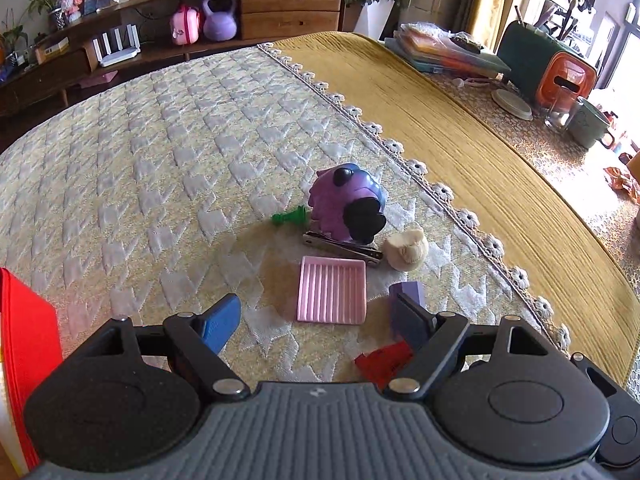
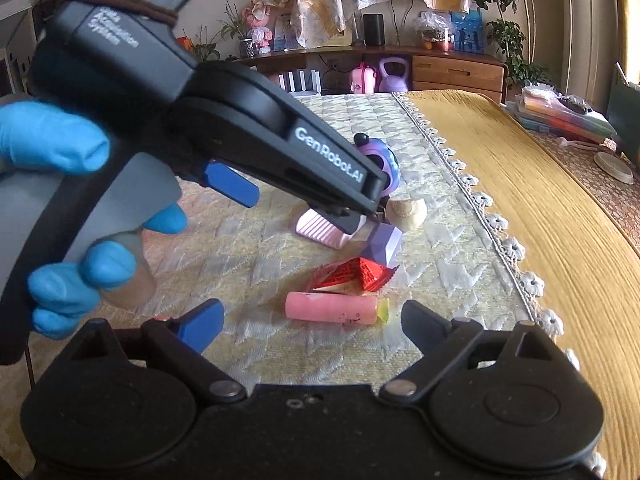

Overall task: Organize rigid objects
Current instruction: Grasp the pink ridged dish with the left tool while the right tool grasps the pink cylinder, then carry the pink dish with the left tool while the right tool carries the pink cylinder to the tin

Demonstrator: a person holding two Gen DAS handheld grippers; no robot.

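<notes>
Both grippers tilted down, jaws wide, nothing gripped: left gripper over pink tray, right gripper over pink tube.

Left wrist cam sits just behind its own fingers, tilted steeply down at the quilted cloth, close above the pink tray at frame centre. Right wrist cam looks flatter, from nearer the table edge, w/ the left gripper crossing its upper left. Both share tray, purple toy, far cabinet.
</notes>
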